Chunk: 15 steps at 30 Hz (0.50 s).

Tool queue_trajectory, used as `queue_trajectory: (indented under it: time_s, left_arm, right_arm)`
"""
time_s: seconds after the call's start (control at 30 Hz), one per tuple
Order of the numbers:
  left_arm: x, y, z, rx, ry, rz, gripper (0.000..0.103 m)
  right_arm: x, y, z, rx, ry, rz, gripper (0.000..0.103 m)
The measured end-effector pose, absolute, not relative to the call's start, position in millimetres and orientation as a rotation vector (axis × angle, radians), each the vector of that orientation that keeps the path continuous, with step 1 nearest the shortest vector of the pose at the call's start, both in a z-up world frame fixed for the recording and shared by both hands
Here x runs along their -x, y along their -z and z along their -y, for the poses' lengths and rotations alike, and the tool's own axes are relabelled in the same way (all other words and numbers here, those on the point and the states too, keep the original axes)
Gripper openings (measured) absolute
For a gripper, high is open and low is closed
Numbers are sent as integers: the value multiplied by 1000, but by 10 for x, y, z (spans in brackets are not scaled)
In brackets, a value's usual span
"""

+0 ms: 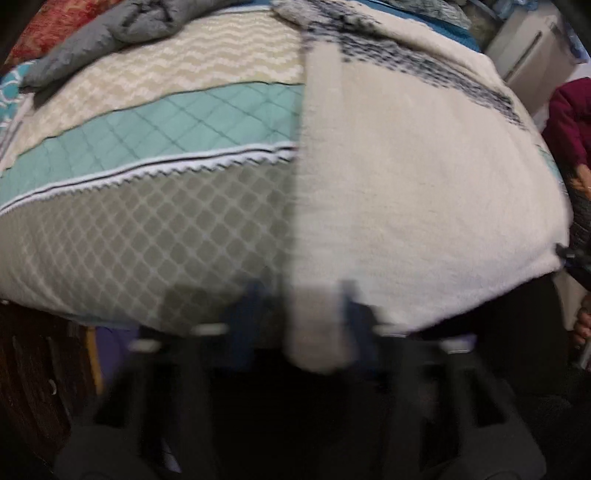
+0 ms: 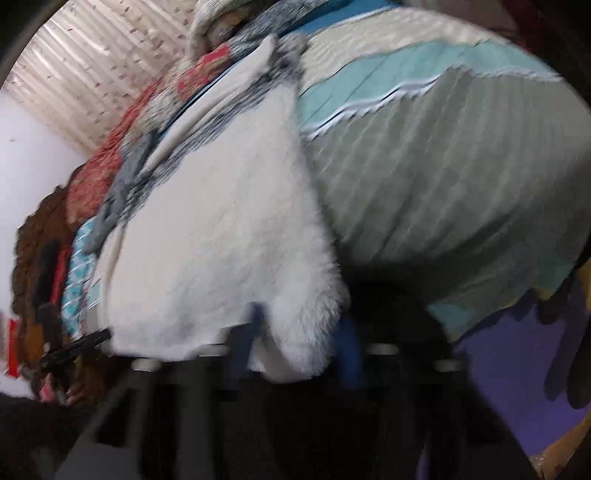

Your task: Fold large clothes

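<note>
A cream fleece garment with a dark speckled band across its far end lies spread on the bed. My left gripper is at its near edge, blurred, with a corner fold of the fleece pinched between its blue fingers. In the right wrist view the same garment runs away up the bed, and my right gripper is shut on its fluffy near corner. The other gripper shows dark at the garment's left near corner.
The bed wears a quilt in sage, teal and beige bands. A grey garment and red patterned cloth lie at its far side. A person's maroon sleeve is at the right, a white cabinet behind it.
</note>
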State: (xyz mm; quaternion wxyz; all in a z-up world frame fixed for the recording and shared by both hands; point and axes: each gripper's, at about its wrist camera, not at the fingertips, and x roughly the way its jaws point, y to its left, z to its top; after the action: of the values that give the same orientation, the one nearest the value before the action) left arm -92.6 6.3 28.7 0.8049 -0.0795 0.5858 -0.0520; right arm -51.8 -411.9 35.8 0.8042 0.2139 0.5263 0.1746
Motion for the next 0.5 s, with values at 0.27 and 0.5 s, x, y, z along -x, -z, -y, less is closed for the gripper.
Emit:
queue_trajectory:
  time_s: [0.27,0.5]
  left_arm:
    - [1020,-817,-220,306,259,-1238,6]
    - [425,-1268,-716,722,288,-1144,6]
  right_arm:
    - [666,-880,4215,-477,-472,-1118,0]
    - [44,-1541,4346,-527,-501,-946,0]
